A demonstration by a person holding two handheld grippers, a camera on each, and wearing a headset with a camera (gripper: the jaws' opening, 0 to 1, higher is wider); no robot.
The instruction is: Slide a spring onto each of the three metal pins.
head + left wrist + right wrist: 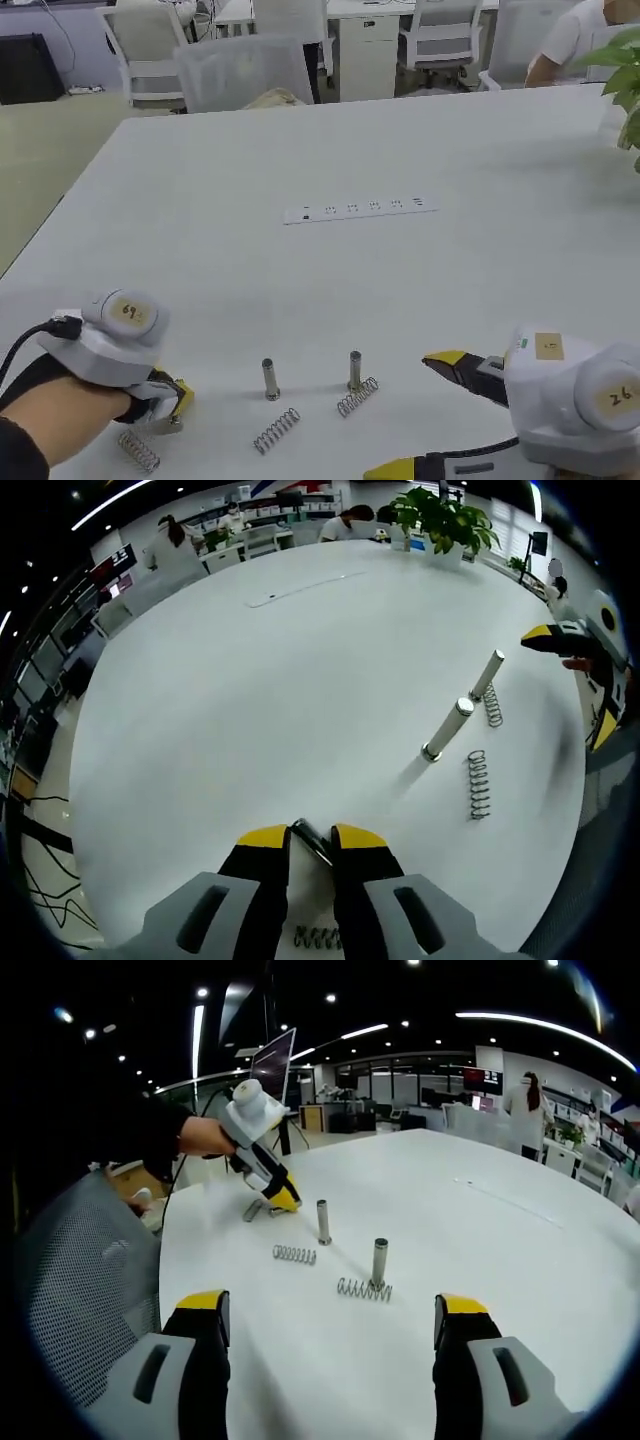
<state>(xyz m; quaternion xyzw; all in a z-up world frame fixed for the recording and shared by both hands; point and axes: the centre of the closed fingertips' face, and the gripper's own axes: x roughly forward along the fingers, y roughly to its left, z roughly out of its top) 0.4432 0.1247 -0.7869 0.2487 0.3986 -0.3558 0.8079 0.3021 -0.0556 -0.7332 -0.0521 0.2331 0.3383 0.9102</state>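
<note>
Spring (357, 397) just beside pin (355, 370), on table (400, 150)

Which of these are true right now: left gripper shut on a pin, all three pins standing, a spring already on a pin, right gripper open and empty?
1. The left gripper is shut on a metal pin. True.
2. All three pins stand upright. False: two standing pins are on the table; the third is in the left gripper's fingers.
3. A spring is already on a pin. False: all three springs lie on the table.
4. The right gripper is open and holds nothing. True.
</note>
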